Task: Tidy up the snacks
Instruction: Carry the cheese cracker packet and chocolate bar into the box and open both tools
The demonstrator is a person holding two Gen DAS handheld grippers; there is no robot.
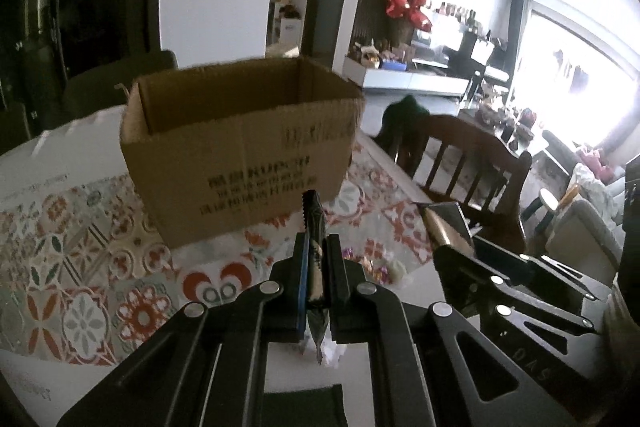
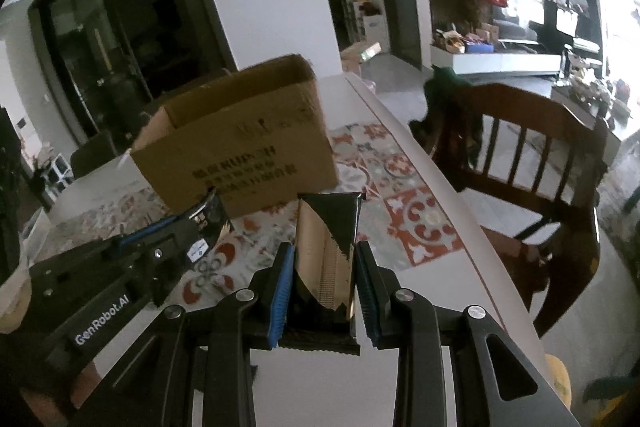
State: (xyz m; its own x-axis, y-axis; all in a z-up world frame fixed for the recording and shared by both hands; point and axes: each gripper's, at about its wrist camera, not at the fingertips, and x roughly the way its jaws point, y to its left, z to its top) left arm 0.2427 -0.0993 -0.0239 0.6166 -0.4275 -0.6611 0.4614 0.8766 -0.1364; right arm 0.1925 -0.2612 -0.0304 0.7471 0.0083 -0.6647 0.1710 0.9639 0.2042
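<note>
Left gripper (image 1: 316, 247) clenched on thin dark snack packet (image 1: 316, 227); right gripper (image 2: 326, 263) grasping gold-black snack pack (image 2: 326, 239); cardboard box (image 1: 240, 143) at 11 o'clock of both

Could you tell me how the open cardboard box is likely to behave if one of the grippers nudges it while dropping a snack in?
The box looks light: thin corrugated walls, nothing visible inside, so it would probably slide on the tablecloth. Its wide base suggests sliding rather than tipping. The open top may flex inward.
</note>
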